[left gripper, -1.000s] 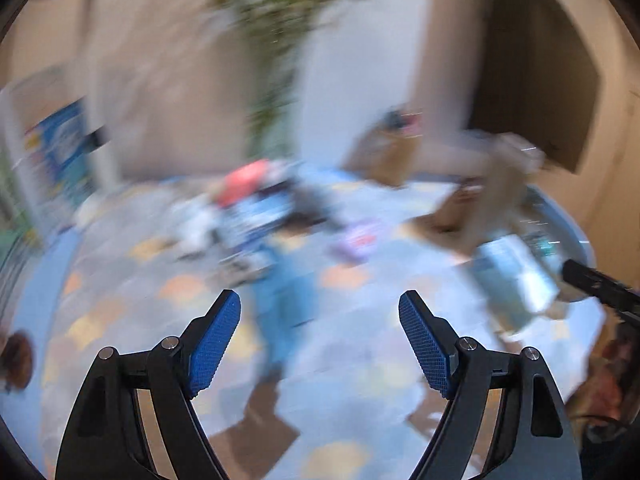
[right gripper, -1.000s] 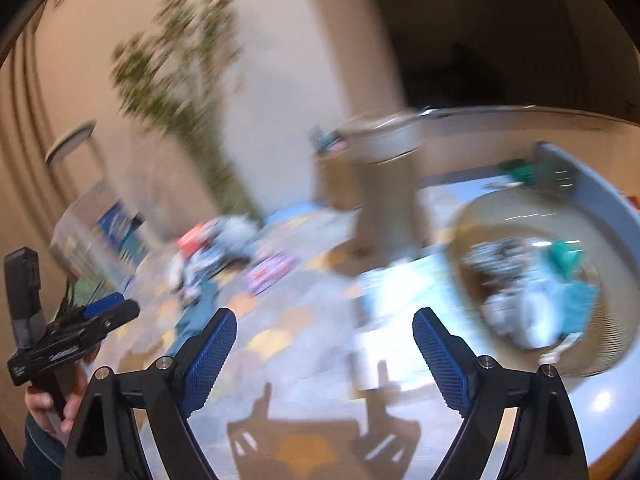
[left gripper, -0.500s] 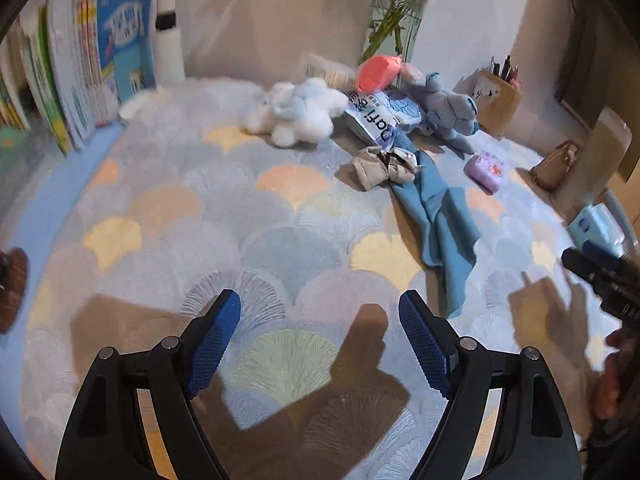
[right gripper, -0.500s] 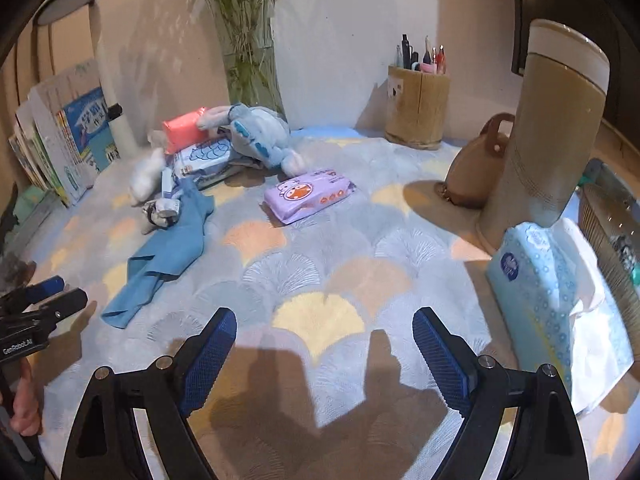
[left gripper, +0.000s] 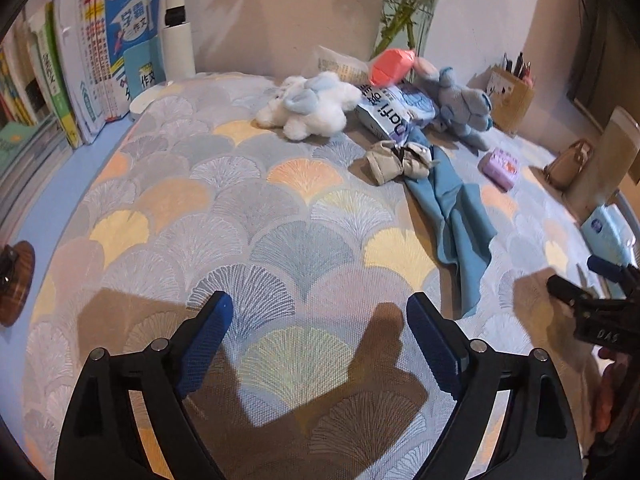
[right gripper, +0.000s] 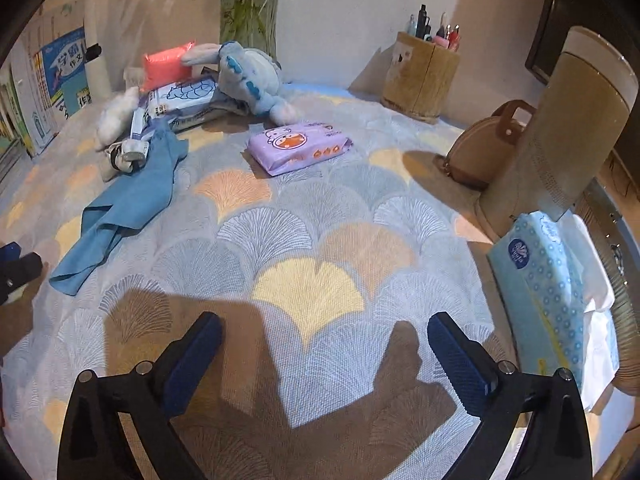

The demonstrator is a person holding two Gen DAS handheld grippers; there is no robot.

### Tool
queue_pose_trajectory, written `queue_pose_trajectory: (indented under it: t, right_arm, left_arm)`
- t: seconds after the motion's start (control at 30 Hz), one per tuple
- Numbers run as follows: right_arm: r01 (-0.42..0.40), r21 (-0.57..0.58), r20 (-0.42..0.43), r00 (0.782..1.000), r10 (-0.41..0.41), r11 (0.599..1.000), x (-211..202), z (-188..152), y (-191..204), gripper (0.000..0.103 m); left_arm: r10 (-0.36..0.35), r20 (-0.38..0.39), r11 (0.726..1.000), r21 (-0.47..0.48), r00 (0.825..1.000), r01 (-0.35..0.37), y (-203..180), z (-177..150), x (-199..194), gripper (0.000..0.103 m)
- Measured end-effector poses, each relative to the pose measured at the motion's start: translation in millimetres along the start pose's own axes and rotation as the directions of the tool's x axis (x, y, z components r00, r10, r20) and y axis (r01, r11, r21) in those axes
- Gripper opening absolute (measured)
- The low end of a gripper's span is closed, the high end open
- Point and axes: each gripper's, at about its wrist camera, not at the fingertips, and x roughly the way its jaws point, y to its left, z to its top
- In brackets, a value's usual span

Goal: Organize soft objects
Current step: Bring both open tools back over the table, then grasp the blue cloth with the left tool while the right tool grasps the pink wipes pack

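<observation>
Soft things lie at the far side of a patterned mat (left gripper: 280,216): a white plush (left gripper: 310,106), a blue plush rabbit (right gripper: 248,74), a pink packet (right gripper: 166,65), a blue-white tissue pack (left gripper: 394,114), rolled beige socks (left gripper: 396,160), a blue cloth (right gripper: 128,196) and a purple wipes pack (right gripper: 298,145). My left gripper (left gripper: 318,336) hovers over bare mat, its jaws opening with nothing between them. My right gripper (right gripper: 324,354) is also opening over bare mat, empty. A light blue tissue pack (right gripper: 544,276) lies at the right.
Books (left gripper: 92,64) stand along the left edge. A glass vase with stems (right gripper: 250,12), a wooden pen holder (right gripper: 420,74), a small brown bag (right gripper: 488,148) and a tall beige cylinder (right gripper: 564,136) stand at the back and right. A woven basket rim (right gripper: 624,356) is far right.
Both views swung down from the blurred room onto the mat, then settled. Both grippers' jaws stand wider than half a second ago.
</observation>
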Motion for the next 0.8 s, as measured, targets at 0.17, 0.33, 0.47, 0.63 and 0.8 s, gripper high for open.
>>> queue_pose_trajectory:
  t: [0.17,0.33,0.47,0.63,0.8]
  right_arm:
    - [-0.041,0.032,-0.020,0.999,0.041,0.999,4.3,1.1,-6.2,0.103]
    - [-0.055,0.045,-0.026,0.998,0.056,0.997,5.5,1.7,-6.4,0.103]
    - [-0.065,0.054,-0.030,0.997,0.066,0.996,7.4,2.3,-6.8,0.103]
    - [-0.069,0.057,-0.036,0.997,0.072,0.996,7.5,3.1,-7.3,0.103]
    - [-0.143,0.119,-0.120,0.980,0.157,0.983,10.1,9.9,-19.7,0.103]
  left_arm:
    - [0.000,-0.002,1.000,0.003,1.000,0.000,-0.2,-0.4,-0.2,0.090]
    - [-0.008,-0.004,1.000,0.004,1.000,0.008,-0.1,0.0,-0.1,0.092]
    - [-0.009,-0.006,1.000,0.005,1.000,0.009,-0.4,0.3,-0.1,0.093]
    - [-0.023,-0.002,1.000,-0.003,1.000,0.023,-3.2,3.9,-7.0,0.092]
    - [-0.134,0.035,0.991,0.022,0.990,0.133,-34.1,23.2,-29.8,0.093]
